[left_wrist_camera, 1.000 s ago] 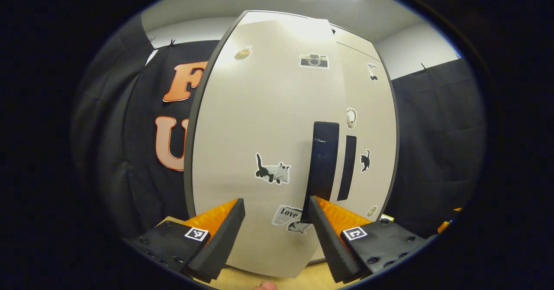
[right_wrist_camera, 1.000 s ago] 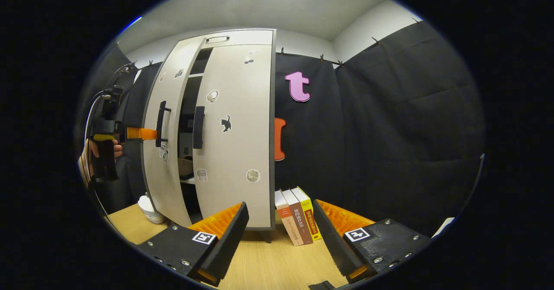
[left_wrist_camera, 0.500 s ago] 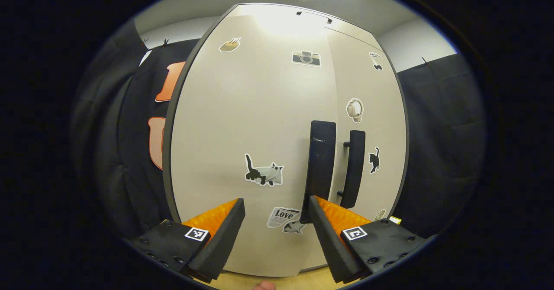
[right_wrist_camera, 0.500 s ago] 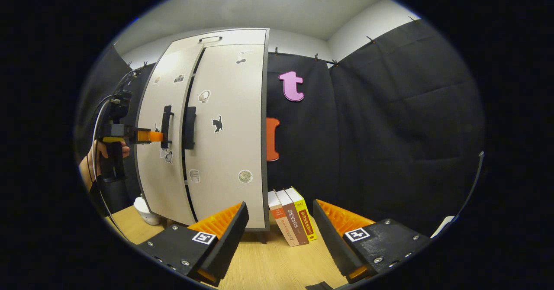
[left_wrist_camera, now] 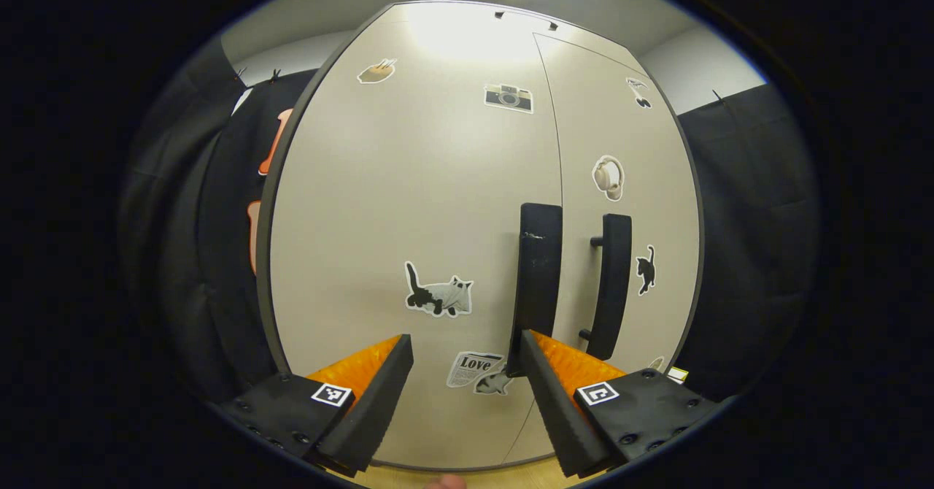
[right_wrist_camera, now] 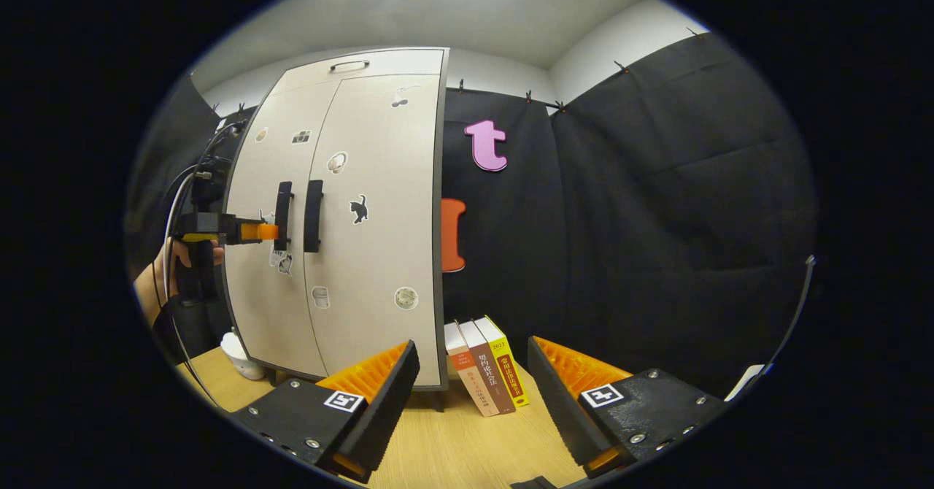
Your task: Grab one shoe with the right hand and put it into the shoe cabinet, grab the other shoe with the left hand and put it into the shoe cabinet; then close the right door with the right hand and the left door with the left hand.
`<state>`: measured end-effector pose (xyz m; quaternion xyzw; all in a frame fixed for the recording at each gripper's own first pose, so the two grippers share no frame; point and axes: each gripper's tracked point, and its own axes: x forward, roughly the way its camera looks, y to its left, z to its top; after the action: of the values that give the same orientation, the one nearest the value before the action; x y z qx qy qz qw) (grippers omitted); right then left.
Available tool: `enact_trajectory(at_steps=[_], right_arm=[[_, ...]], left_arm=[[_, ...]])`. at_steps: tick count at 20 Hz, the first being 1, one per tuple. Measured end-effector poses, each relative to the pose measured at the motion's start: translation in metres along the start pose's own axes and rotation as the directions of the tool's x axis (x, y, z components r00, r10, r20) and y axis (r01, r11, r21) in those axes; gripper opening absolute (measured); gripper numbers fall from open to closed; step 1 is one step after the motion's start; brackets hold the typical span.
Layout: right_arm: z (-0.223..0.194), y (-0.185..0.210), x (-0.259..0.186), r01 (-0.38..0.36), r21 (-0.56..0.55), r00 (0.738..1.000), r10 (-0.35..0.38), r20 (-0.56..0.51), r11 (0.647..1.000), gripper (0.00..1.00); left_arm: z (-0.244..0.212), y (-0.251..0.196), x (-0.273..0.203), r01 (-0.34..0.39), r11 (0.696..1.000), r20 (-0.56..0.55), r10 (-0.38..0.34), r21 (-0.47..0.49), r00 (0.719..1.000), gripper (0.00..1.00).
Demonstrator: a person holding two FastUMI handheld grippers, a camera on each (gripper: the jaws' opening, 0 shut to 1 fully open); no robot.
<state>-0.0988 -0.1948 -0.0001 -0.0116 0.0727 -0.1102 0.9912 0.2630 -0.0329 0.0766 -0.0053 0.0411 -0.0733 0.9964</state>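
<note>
We count two doors on the shoe cabinet, the left door and right door both flush, two black handles side by side; three books lean beside it; our left gripper and right gripper gape wide, holding nothing; any shoes lie hidden behind the doors.

Sharp, evenly lit — ceiling-light glare, fisheye-bent edges

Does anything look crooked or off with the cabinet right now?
Nothing stands out. Both cabinet doors sit flush, their handles side by side, the stickers flat. The left gripper is open at the left handle. The books beside it lean, but nothing has spilled.
</note>
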Motion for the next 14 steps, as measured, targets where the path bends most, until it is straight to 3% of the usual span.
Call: enact_trajectory(at_steps=[2, 6, 12, 13, 14], right_arm=[[0.0, -0.001, -0.001, -0.003, -0.001, 1.0, 0.003, 0.0, 1.0, 0.93], [0.002, 0.004, 0.0, -0.024, 0.0, 1.0, 0.024, 0.003, 1.0, 0.93], [0.004, 0.028, 0.006, -0.092, 0.019, 0.996, 0.092, 0.011, 0.996, 0.92], [0.005, 0.034, 0.008, -0.106, 0.024, 0.994, 0.106, 0.015, 0.994, 0.97], [0.006, 0.039, 0.009, -0.12, 0.031, 0.993, 0.119, 0.018, 0.992, 0.93]], left_arm=[[-0.005, -0.008, 0.002, 0.028, 0.999, -0.014, -0.028, -0.018, 1.0, 0.96], [0.003, -0.006, -0.013, -0.001, 1.0, 0.025, 0.002, -0.027, 1.0, 0.97], [0.027, -0.002, -0.079, -0.004, 1.0, 0.067, 0.005, -0.014, 0.998, 0.96], [0.028, 0.0, -0.093, -0.011, 1.0, 0.069, 0.011, -0.008, 0.998, 0.96], [0.029, 0.005, -0.107, -0.025, 1.0, 0.075, 0.025, 0.0, 0.997, 0.96]])
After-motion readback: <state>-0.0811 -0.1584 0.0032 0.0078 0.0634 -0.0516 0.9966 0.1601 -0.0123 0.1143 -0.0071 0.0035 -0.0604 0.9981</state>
